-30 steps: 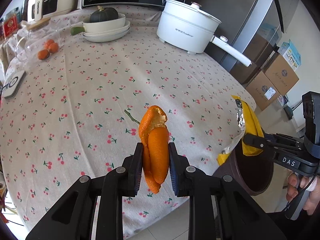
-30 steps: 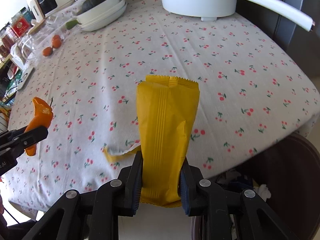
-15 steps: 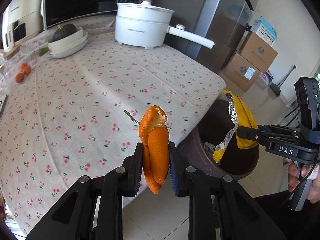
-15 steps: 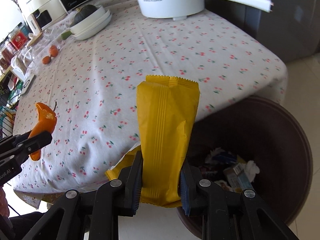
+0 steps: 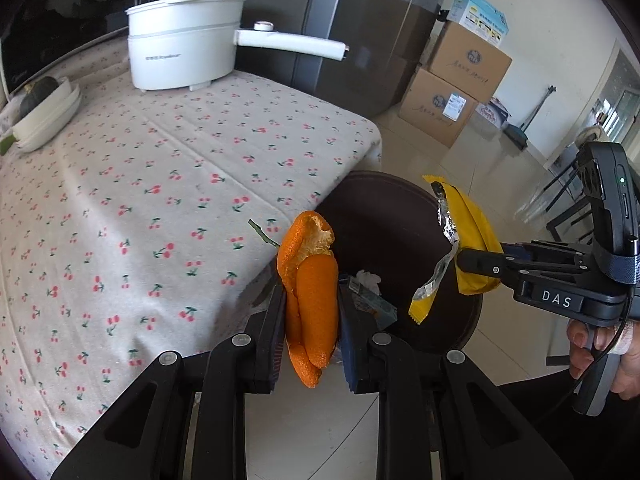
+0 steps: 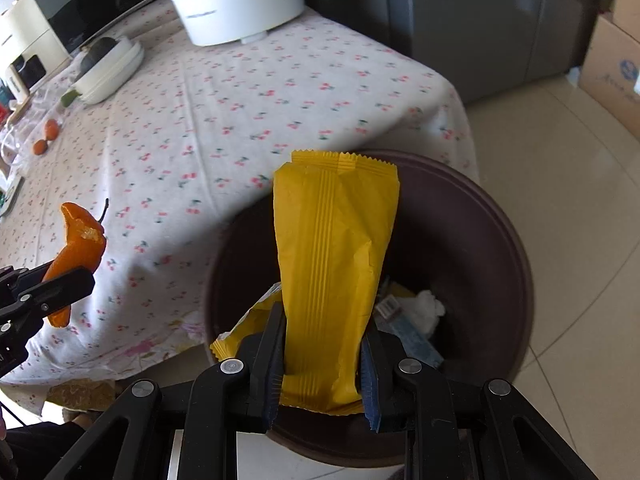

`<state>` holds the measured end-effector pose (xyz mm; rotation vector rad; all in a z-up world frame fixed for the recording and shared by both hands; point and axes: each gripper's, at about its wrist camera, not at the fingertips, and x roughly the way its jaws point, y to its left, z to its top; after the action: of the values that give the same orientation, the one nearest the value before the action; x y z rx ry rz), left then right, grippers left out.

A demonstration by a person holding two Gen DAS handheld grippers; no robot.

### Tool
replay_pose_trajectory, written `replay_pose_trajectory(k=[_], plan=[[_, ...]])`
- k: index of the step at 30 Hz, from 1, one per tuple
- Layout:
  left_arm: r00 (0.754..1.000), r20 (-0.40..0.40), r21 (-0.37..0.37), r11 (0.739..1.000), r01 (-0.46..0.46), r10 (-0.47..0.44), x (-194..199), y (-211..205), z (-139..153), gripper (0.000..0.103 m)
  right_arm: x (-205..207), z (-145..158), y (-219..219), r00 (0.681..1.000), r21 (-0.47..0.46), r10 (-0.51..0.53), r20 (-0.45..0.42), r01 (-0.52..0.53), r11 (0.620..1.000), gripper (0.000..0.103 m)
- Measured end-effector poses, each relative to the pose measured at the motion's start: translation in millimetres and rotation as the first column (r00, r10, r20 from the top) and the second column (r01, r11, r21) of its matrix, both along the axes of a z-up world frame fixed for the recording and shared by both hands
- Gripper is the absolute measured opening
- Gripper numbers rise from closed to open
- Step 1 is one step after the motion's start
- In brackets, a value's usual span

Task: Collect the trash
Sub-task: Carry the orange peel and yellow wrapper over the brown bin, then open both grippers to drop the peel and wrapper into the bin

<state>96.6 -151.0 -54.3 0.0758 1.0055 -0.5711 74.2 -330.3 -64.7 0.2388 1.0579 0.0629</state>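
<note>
Gripping crinkled yellow wrapper [image 6: 334,280] — foil-lined; orange peel [image 5: 310,284] curled, pithy.

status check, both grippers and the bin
Left gripper shut on orange peel. Right gripper shut on yellow wrapper, over round brown bin. Nothing in the way.

A: Orange peel [image 5: 314,292] — curled, upright, pinched in left gripper [image 5: 312,344] by the worktop [image 5: 160,168] corner.
B: Yellow wrapper [image 6: 334,280] — torn, upright, clamped in right gripper [image 6: 324,364] above brown bin [image 6: 500,248].
</note>
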Motion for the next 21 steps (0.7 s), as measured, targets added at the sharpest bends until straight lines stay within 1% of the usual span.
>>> replay_pose_trajectory(k=[5, 7, 8, 9, 10, 11, 12, 17, 21], plan=[[0.999, -0.008, -0.002, 0.999, 0.04, -0.04, 1.7, -30.0, -11.6, 0.027, -6.9, -9.2, -21.6, 0.999, 0.0, -0.035, -0.025, 0.035, 0.999, 0.029], [0.999, -0.004, -0.003, 0.999, 0.042, -0.042, 2.8, -37.6, -15.1, 0.03, -9.1, -10.5, -28.0, 0.999, -0.001, -0.045, -0.028, 0.045, 0.999, 0.029], [0.999, -0.006, -0.001, 0.999, 0.041, -0.041, 4.1, -40.6, -17.1, 0.037, -10.2, -11.0, -30.9, 0.998, 0.0, -0.05, -0.029, 0.05, 0.999, 0.029], [0.999, -0.011, 0.001, 0.999, 0.038, -0.038, 6.7, -42.8, -19.1, 0.054, -11.4, -11.4, -33.8, 0.998, 0.001, -0.054, -0.03, 0.054, 0.999, 0.029], [1.0, -0.011, 0.003, 1.0, 0.028, -0.028, 8.2, -43.8, -20.4, 0.063, -12.5, -12.1, -36.2, 0.998, 0.002, -0.057, -0.03, 0.057, 0.998, 0.029], [1.0, -0.005, 0.002, 1.0, 0.014, -0.014, 8.7, -43.6, -20.6, 0.075, -13.5, -12.8, -38.8, 0.998, 0.001, -0.061, -0.032, 0.061, 0.998, 0.029], [1.0, -0.001, 0.008, 1.0, 0.005, -0.005, 9.7, -43.4, -20.3, 0.082, -14.2, -13.5, -41.1, 0.997, 0.0, -0.064, -0.034, 0.064, 0.998, 0.029], [1.0, 0.013, 0.051, 0.999, -0.012, 0.011, 12.1, -42.7, -21.3, 0.09, -13.9, -16.4, -46.6, 0.996, 0.0, -0.075, -0.044, 0.075, 0.997, 0.029], [1.0, 0.006, 0.058, 0.998, -0.026, 0.026, 11.9, -34.8, -21.2, 0.093, -12.2, -17.6, -45.0, 0.996, -0.002, -0.075, -0.047, 0.075, 0.997, 0.029]])
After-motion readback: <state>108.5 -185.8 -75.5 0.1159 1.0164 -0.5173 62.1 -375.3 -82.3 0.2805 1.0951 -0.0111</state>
